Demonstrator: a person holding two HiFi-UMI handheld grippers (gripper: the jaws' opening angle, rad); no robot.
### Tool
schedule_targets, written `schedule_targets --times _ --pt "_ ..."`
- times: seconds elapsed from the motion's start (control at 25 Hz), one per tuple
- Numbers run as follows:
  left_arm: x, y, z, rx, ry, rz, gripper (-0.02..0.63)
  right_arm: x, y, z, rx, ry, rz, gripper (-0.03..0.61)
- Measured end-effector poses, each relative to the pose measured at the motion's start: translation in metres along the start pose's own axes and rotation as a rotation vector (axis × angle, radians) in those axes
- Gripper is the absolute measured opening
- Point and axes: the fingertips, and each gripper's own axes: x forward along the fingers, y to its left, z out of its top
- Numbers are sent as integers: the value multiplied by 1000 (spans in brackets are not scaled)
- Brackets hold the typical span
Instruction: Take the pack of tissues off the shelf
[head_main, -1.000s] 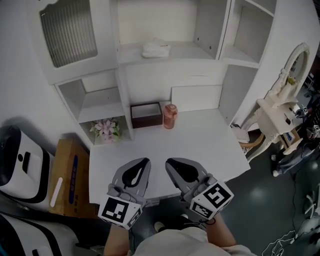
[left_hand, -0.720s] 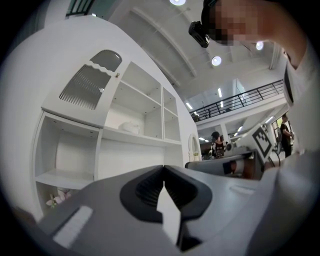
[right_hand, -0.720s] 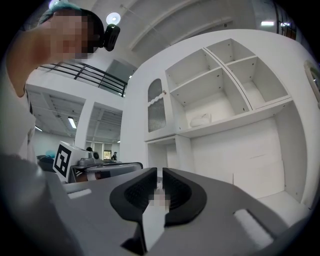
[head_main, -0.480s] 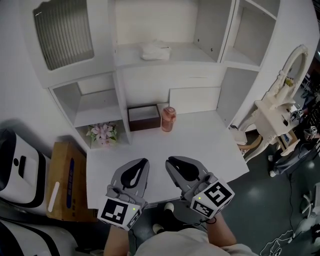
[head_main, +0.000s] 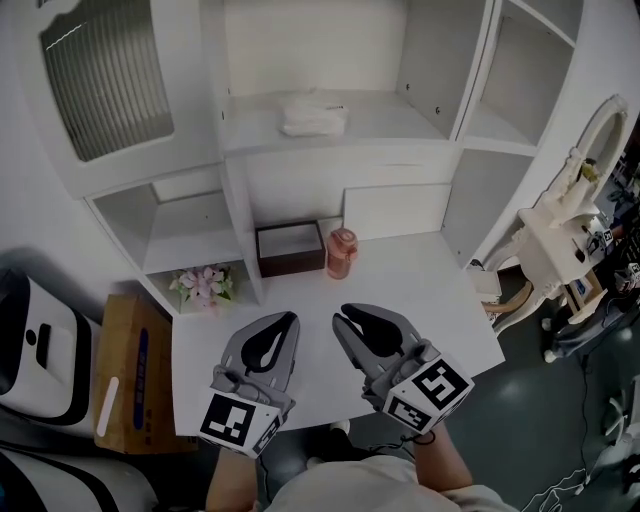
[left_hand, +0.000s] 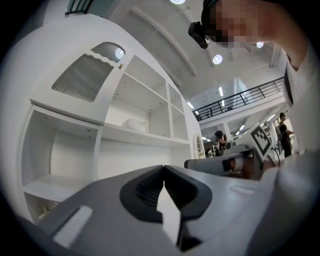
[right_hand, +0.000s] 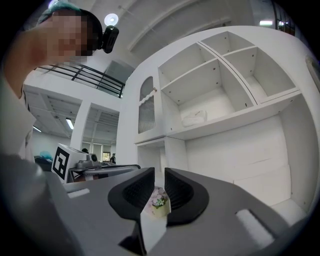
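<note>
The pack of tissues (head_main: 313, 114) is a soft white bundle lying on the upper shelf (head_main: 400, 112) of the white unit. It also shows in the left gripper view (left_hand: 134, 124) and in the right gripper view (right_hand: 194, 118). Both grippers are held level over the front of the white table (head_main: 430, 290), far below and short of the pack. My left gripper (head_main: 291, 318) is shut, its tips touching (left_hand: 163, 167), with nothing in it. My right gripper (head_main: 345, 314) has just been opening; a narrow gap shows between its tips (right_hand: 159, 172) and nothing is between them.
A dark brown open box (head_main: 289, 247) and a pink lidded cup (head_main: 341, 252) stand at the table's back. A pot of pink flowers (head_main: 204, 285) sits in the low left cubby. A cardboard box (head_main: 130, 370) stands left of the table, an ornate white chair (head_main: 560, 235) to its right.
Both grippers have moved forward over the table towards the shelf unit, which now looms larger. The right gripper's jaws have parted slightly; the left stays shut.
</note>
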Motion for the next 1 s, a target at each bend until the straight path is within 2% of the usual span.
schedule_targets --times 0.44,0.68,1.0 --pt "60 22 4 32 6 13 2 33 -51 14 -8 -18 40 74" --pt "82 18 -1 19 7 9 2 31 -78 15 -4 -19 22 83" --pt "100 21 1 41 1 -14 2 37 -100 33 -10 -34 -1 101"
